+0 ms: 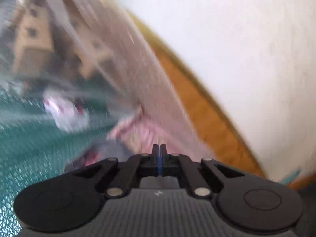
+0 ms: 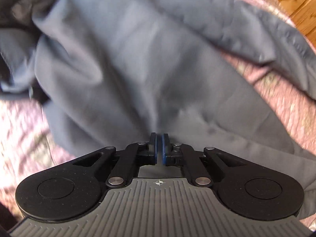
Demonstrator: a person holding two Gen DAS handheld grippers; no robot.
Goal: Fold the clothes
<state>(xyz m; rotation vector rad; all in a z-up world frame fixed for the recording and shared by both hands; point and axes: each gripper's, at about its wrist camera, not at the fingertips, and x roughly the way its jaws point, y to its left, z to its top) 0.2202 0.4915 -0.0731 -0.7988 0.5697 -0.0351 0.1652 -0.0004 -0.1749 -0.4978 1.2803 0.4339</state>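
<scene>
Left wrist view, heavily blurred: the left gripper (image 1: 159,146) has its blue-lined jaws pressed fully together, nothing visible between them. Pink patterned bedding (image 1: 150,130) lies just beyond the tips; a grey garment (image 1: 112,148) shows at about 10 o'clock from them. A green textured surface (image 1: 29,144) fills the 8 o'clock region, a wooden border (image 1: 205,106) and white wall (image 1: 237,39) the 2 o'clock region.

Right wrist view: the right gripper (image 2: 159,136) points down at the grey garment (image 2: 122,63), jaws narrowed to a slit at a raised fold; whether cloth is pinched cannot be told. The garment lies crumpled on the pink bedding (image 2: 276,98), spreading from 9 to 3 o'clock.
</scene>
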